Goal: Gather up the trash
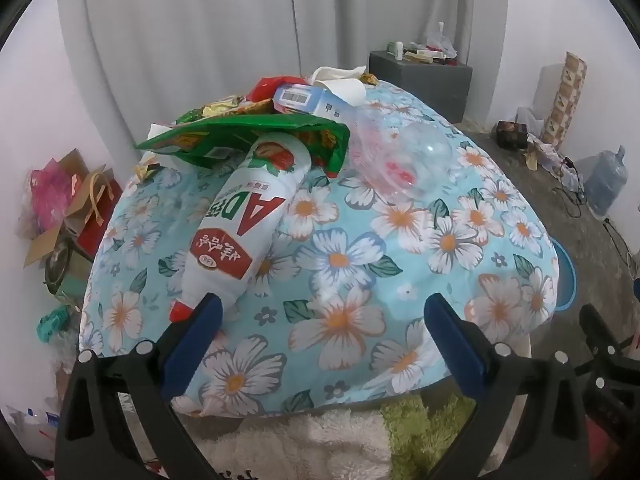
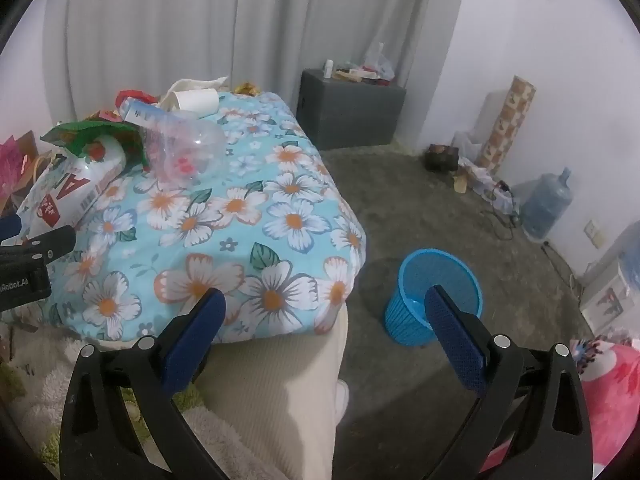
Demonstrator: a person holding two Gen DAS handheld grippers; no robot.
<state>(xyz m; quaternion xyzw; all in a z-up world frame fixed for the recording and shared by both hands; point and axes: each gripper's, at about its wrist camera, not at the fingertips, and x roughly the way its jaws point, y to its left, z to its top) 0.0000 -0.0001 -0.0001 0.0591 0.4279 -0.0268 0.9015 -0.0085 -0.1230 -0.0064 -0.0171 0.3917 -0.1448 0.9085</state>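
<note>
White bottle (image 1: 244, 216), red cap, lying sideways

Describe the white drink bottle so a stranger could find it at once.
Start at the flowered blue cloth covering the table. In the trash heap at its far left, the white bottle lies on its side, partly under a green wrapper. Only it has a red cap and big red letters.

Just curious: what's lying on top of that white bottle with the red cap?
A green snack wrapper lies over the white bottle at its far end, hiding the bottle's base. What lies beneath the wrapper beyond that cannot be seen.
</note>
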